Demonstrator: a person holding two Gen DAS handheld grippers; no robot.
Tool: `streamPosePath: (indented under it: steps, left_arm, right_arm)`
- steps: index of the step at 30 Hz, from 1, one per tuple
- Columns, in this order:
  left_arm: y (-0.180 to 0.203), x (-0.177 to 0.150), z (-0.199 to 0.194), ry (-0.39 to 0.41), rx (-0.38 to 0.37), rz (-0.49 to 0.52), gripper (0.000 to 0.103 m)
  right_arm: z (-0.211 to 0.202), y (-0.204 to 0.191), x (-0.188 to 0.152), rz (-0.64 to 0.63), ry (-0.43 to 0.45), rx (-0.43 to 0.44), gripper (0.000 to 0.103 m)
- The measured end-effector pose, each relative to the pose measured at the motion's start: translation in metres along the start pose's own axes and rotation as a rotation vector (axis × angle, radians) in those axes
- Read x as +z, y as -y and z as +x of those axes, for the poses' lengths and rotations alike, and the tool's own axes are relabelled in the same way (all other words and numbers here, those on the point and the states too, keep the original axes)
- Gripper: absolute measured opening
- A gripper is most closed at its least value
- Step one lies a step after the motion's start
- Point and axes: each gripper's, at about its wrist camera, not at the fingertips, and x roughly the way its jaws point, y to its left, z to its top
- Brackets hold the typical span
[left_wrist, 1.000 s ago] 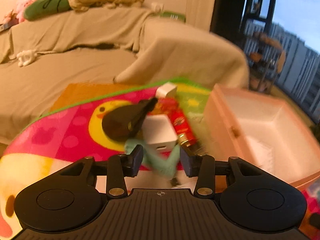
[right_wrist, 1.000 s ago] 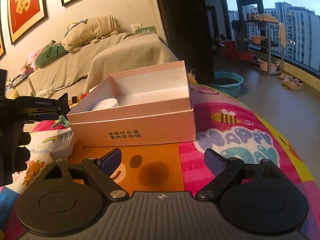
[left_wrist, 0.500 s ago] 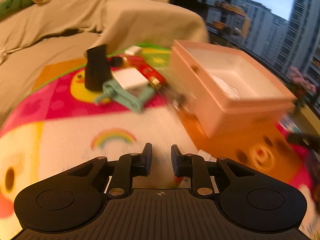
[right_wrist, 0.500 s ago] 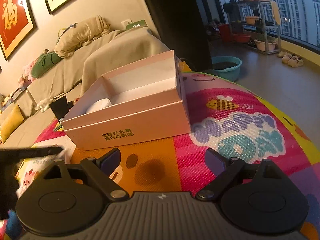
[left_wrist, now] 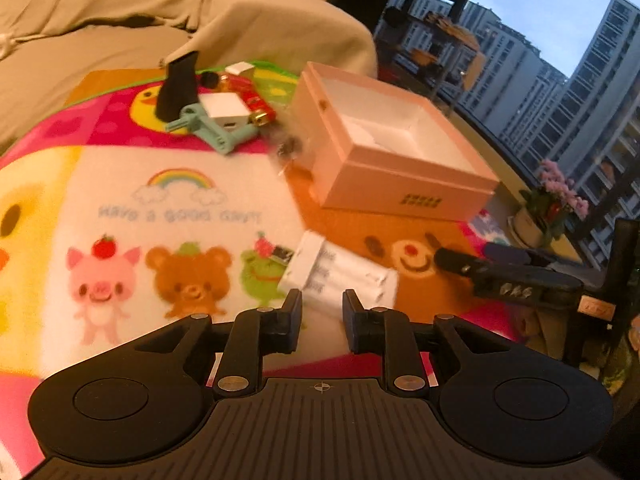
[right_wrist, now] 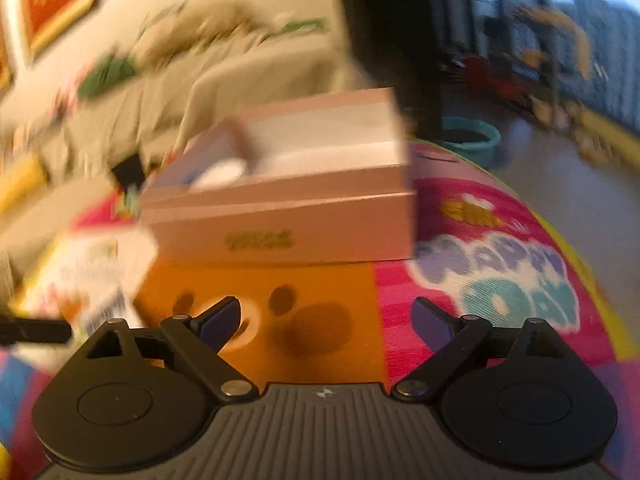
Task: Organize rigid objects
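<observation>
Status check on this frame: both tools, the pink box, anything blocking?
Left tool shut, empty, over white pack. Right tool open, empty. Pink box open, nearly empty. Clutter pile waits beside it; path clear.

We see both views bathed in warm, dim orange light, with brighter blue daylight coming through the windows (left_wrist: 552,40) at right. Fisheye bending curves the edges, and the corners go black. The left wrist view is softly blurred on the play mat (left_wrist: 120,200). The right wrist view is heavily smeared, so the pink box (right_wrist: 288,208) blurs.
</observation>
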Motion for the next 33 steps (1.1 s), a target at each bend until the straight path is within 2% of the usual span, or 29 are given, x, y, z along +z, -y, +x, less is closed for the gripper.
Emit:
streamPosePath:
  steps: [1, 2, 3, 4, 6, 9, 11, 14, 17, 20, 24, 30, 33]
  left_arm:
    - [-0.004, -0.002, -0.001, 0.001, 0.020, -0.015, 0.024]
    - [-0.011, -0.004, -0.002, 0.002, 0.035, -0.036, 0.024]
    - [-0.017, -0.005, -0.003, 0.002, 0.045, -0.054, 0.024]
    - [-0.023, -0.008, -0.006, 0.007, 0.053, -0.072, 0.024]
    - [-0.035, -0.012, -0.012, 0.030, 0.079, -0.094, 0.024]
    - [-0.049, -0.014, -0.020, 0.092, 0.136, -0.108, 0.024]
    - [-0.059, -0.013, -0.021, 0.129, 0.150, -0.130, 0.024]
    - [-0.068, -0.014, -0.015, 0.164, 0.129, -0.148, 0.024]
    - [-0.070, -0.005, -0.005, 0.195, 0.119, -0.098, 0.024]
    - [-0.077, 0.010, 0.001, 0.238, 0.123, -0.083, 0.024]
    - [-0.100, 0.014, 0.007, 0.306, 0.054, -0.156, 0.024]
    - [-0.121, 0.007, 0.013, 0.298, -0.041, -0.254, 0.024]
    - [-0.123, 0.006, 0.013, 0.292, -0.058, -0.269, 0.024]
  right_arm:
    - [0.003, -0.013, 0.000, -0.064, -0.013, -0.028, 0.091]
    - [0.006, -0.026, -0.001, -0.123, -0.021, -0.046, 0.084]
    - [0.007, -0.038, -0.002, -0.161, -0.017, -0.044, 0.079]
    - [0.006, -0.047, -0.001, -0.173, -0.012, -0.020, 0.078]
    - [0.006, -0.065, -0.001, -0.181, -0.047, 0.084, 0.075]
    - [0.001, -0.098, -0.003, -0.268, -0.079, 0.251, 0.073]
    - [-0.008, -0.116, 0.004, -0.319, -0.046, 0.293, 0.073]
    - [-0.018, -0.138, 0.035, -0.383, 0.038, 0.256, 0.073]
    - [-0.006, -0.151, 0.077, -0.381, 0.020, 0.253, 0.074]
    - [0.029, -0.164, 0.125, -0.346, -0.062, 0.224, 0.078]
    - [0.083, -0.162, 0.183, -0.246, -0.101, 0.118, 0.078]
    - [0.173, -0.178, 0.238, -0.170, -0.147, -0.040, 0.078]
    - [0.217, -0.184, 0.253, -0.104, -0.207, -0.066, 0.077]
